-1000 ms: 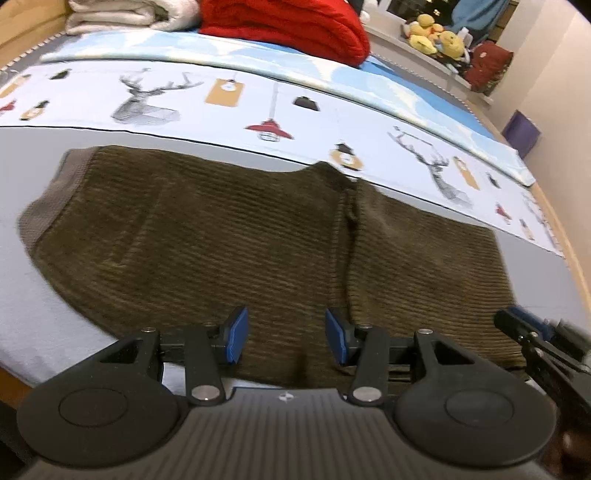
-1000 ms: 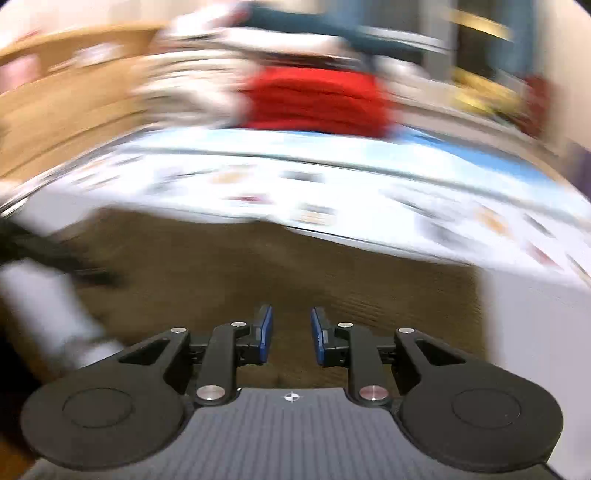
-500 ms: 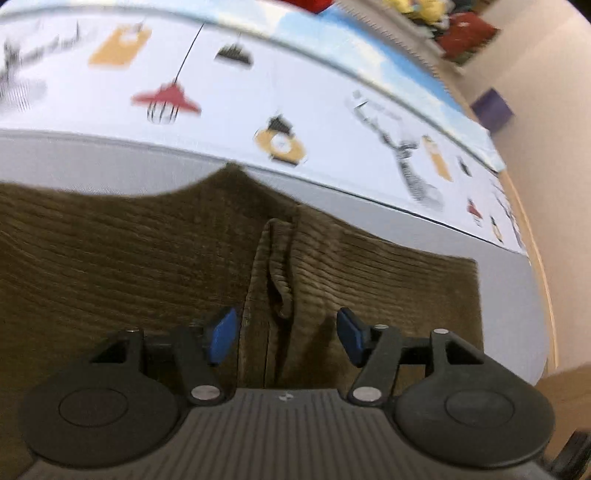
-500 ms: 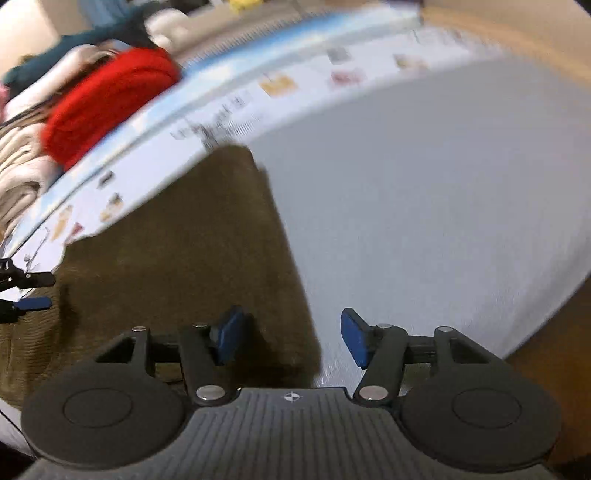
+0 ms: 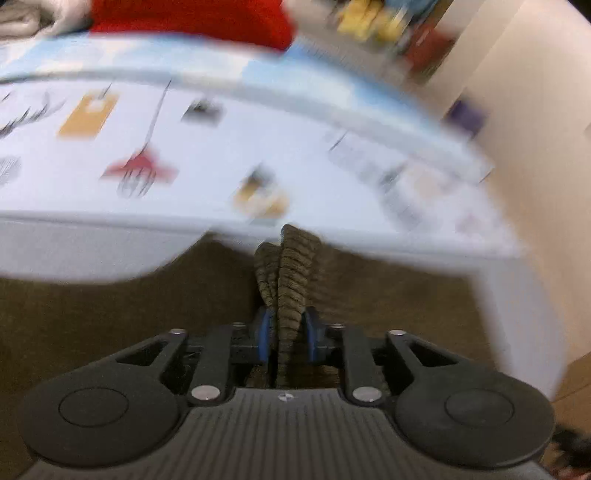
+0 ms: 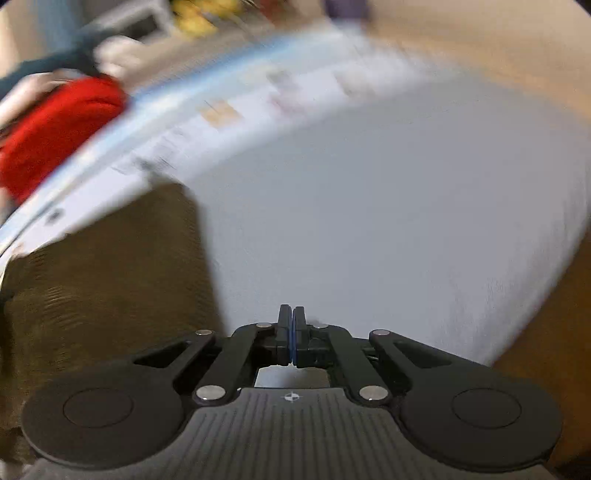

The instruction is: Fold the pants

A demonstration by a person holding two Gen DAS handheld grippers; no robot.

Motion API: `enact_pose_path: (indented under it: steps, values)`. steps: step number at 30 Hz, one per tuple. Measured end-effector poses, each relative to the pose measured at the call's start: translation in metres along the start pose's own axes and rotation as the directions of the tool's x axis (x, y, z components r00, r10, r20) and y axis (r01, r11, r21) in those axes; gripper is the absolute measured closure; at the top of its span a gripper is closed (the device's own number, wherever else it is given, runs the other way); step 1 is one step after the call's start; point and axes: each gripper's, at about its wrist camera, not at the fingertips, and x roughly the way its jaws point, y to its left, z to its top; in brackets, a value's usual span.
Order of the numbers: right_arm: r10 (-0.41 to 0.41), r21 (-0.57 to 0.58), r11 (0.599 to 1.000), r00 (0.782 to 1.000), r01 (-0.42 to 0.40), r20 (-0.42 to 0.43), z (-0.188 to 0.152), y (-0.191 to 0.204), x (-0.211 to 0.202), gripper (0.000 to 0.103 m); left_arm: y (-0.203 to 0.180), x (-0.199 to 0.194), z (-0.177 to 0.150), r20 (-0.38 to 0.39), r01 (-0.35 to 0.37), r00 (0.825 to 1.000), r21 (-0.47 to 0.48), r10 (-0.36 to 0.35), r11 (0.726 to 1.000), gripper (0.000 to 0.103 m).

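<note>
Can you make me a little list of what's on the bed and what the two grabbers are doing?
pants: brown ribbed pants lying on the grey sheet
left gripper: jaws closing, a bunched ridge of the pants between them
right gripper: jaws shut, nothing visible between them, over the sheet beside the pants' edge
behind: patterned cover, red blanket
picture: blurry

The pants are dark olive-brown with fine corduroy ribs. The sheet is plain pale grey. The printed cloth is white with small red, orange and black motifs and a light blue border. The blanket is bright red. Gripper pads are blue.
</note>
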Motion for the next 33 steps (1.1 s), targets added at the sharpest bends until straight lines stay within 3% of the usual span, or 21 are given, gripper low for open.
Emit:
enact_pose_path:
  steps: [1, 4, 6, 8, 9, 11, 12, 14, 17, 19, 20, 21, 22, 23, 25, 27, 30, 31, 33]
  values:
    - [0.01, 0.04, 0.999, 1.0, -0.01, 0.005, -0.001, -0.006, -0.001, 0.103, 0.001, 0.001, -0.001, -0.01, -0.015, 1.0, 0.003, 0.015, 1.0, 0.06]
    - [0.1, -0.02, 0.995, 0.984, -0.098, 0.146, 0.005, 0.004, -0.031, 0.099, -0.008, -0.033, 0.004, 0.104, -0.066, 0.993, 0.011, 0.064, 0.998, 0.061]
    - [0.209, -0.114, 0.975, 0.961, -0.19, 0.184, 0.006, 0.019, -0.043, 0.096, -0.016, -0.06, 0.001, 0.166, -0.038, 0.986, 0.052, 0.029, 0.998, 0.06]
    - [0.265, -0.214, 0.947, 0.959, -0.239, 0.101, -0.001, 0.035, -0.036, 0.063, -0.022, -0.065, -0.008, 0.101, 0.019, 0.994, 0.084, -0.027, 0.996, 0.055]
    - [0.235, -0.239, 0.946, 0.971, -0.219, 0.044, -0.006, 0.04, -0.026, 0.058, -0.026, -0.057, -0.017, 0.022, 0.025, 0.999, 0.107, -0.028, 0.994, 0.053]
    - [0.173, -0.231, 0.958, 0.985, -0.172, -0.016, -0.02, 0.04, -0.012, 0.056, -0.031, -0.041, -0.034, -0.095, -0.036, 0.994, 0.154, 0.051, 0.987, 0.049]
    - [0.168, -0.198, 0.966, 0.986, -0.168, -0.017, -0.021, 0.038, -0.009, 0.055, -0.031, -0.037, -0.042, -0.117, -0.069, 0.989, 0.164, 0.089, 0.984, 0.049]
    - [0.158, -0.146, 0.977, 0.987, -0.158, -0.016, -0.015, 0.035, -0.009, 0.047, -0.025, -0.038, -0.051, -0.138, -0.07, 0.986, 0.142, 0.09, 0.987, 0.042]
    - [0.189, -0.102, 0.976, 0.98, -0.194, -0.056, -0.014, 0.037, -0.003, 0.046, -0.017, -0.032, -0.066, -0.197, -0.018, 0.98, 0.084, 0.034, 0.996, 0.042]
    - [0.21, -0.077, 0.973, 0.973, -0.218, -0.091, -0.027, 0.039, -0.001, 0.044, -0.029, -0.032, -0.075, -0.163, -0.05, 0.984, 0.134, 0.072, 0.99, 0.045]
    - [0.22, -0.077, 0.971, 0.971, -0.228, -0.097, -0.03, 0.04, 0.0, 0.044, -0.034, -0.033, -0.077, -0.145, -0.068, 0.985, 0.156, 0.091, 0.985, 0.059]
    - [0.225, -0.093, 0.968, 0.97, -0.233, -0.097, -0.028, 0.044, -0.003, 0.045, -0.037, -0.035, -0.077, -0.131, -0.084, 0.986, 0.16, 0.106, 0.983, 0.067]
    - [0.22, -0.113, 0.967, 0.972, -0.229, -0.087, -0.029, 0.047, -0.006, 0.056, -0.037, -0.039, -0.077, -0.119, -0.096, 0.986, 0.142, 0.113, 0.985, 0.082]
    - [0.217, -0.123, 0.967, 0.974, -0.224, -0.065, -0.028, 0.047, -0.009, 0.069, -0.036, -0.044, -0.078, -0.107, -0.084, 0.99, 0.101, 0.095, 0.991, 0.086]
    - [0.265, -0.065, 0.962, 0.964, -0.266, -0.013, -0.022, 0.038, -0.02, 0.076, -0.031, -0.062, -0.079, -0.068, -0.035, 0.997, 0.012, 0.035, 0.999, 0.087]
    - [0.269, -0.063, 0.961, 0.963, -0.268, 0.023, -0.02, 0.036, -0.027, 0.077, -0.033, -0.075, -0.086, -0.046, -0.021, 0.999, -0.011, 0.02, 1.0, 0.087]
    - [0.198, -0.045, 0.979, 0.978, -0.2, -0.059, -0.025, 0.031, -0.01, 0.072, -0.045, -0.058, -0.106, -0.117, -0.084, 0.989, 0.091, 0.095, 0.992, 0.078]
    - [0.199, -0.006, 0.98, 0.977, -0.2, -0.072, -0.027, 0.025, -0.005, 0.068, -0.047, -0.059, -0.107, -0.109, -0.106, 0.987, 0.125, 0.12, 0.986, 0.071]
    - [0.198, 0.011, 0.98, 0.978, -0.198, -0.062, -0.024, 0.024, -0.011, 0.066, -0.058, -0.071, -0.106, -0.044, -0.158, 0.985, 0.177, 0.168, 0.972, 0.071]
